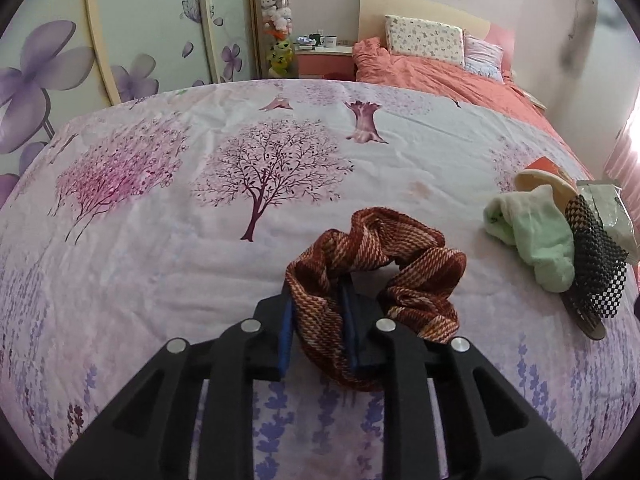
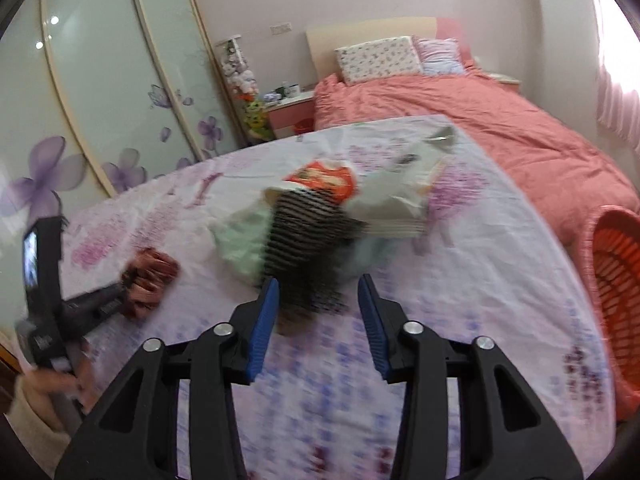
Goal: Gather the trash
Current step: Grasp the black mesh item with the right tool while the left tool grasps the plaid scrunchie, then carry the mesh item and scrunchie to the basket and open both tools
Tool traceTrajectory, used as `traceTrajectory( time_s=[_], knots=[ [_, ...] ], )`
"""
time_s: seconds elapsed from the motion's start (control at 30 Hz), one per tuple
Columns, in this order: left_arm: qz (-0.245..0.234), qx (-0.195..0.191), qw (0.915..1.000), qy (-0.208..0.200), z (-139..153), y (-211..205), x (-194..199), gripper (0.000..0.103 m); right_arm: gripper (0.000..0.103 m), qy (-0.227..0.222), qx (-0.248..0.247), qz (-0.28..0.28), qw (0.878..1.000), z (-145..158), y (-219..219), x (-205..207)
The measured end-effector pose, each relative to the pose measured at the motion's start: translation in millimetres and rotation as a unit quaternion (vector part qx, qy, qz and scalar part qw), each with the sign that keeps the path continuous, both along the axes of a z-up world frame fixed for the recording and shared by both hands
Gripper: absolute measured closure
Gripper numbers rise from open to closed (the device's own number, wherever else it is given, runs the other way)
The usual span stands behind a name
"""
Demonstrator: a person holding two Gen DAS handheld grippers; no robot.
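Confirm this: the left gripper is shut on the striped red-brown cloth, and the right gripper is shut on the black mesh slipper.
Only the second half is wrong. The right gripper is open, jaws apart before the black mesh slipper, per the right wrist view. The left gripper is indeed shut on the striped red-brown cloth.

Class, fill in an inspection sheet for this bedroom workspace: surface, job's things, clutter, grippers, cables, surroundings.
Surface: floral sheet, wrinkled.
Job's things: striped scrunchie; green cloth; mesh slipper; wrappers; red basket at the right edge.
Clutter: nothing seen beyond the pile.
Grippers: left gripper shut on the scrunchie; right gripper open, slipper between its fingers.
Cables: nothing seen.
Surroundings: coral bed, flowered wardrobe, nightstand.
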State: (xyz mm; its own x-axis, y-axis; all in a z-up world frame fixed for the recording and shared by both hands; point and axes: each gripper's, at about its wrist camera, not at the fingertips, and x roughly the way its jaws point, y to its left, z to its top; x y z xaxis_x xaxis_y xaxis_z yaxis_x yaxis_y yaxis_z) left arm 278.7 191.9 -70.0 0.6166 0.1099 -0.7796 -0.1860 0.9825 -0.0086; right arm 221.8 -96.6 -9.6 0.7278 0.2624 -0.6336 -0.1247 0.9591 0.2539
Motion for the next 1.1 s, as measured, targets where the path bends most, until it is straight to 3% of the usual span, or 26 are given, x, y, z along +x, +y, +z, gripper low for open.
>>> traceTrajectory(
  time_s=[0.3,0.37,0.43,0.5,0.93,1.1],
  knots=[
    [-0.004,-0.018,0.9998,-0.004,-2,4,-3,0.079,0.071,0.037,-0.012,0.012,0.999,-17,43,26],
    [-0.004,-0.018,0.9998,-0.004,-1,4,-3,0.079,0.078,0.046,-0.008,0.004,0.999,-21,42,31],
    [-0.004,-0.019,0.9998,-0.004,-1,4,-4,0.079,0.094,0.049,-0.009,-0.004,0.999,-24,43,37],
    [-0.004,-0.022,0.9997,-0.005,-1,5,-4,0.079,0.100,0.041,-0.013,-0.005,0.999,-22,42,38],
    [-0.004,-0.031,0.9995,-0.009,0,6,-5,0.078,0.100,-0.041,-0.003,-0.006,0.999,22,7,-5],
    [-0.003,-0.060,0.9981,-0.011,2,12,-8,0.085,0.100,-0.072,-0.004,-0.018,0.997,43,-14,-20]
  ],
)
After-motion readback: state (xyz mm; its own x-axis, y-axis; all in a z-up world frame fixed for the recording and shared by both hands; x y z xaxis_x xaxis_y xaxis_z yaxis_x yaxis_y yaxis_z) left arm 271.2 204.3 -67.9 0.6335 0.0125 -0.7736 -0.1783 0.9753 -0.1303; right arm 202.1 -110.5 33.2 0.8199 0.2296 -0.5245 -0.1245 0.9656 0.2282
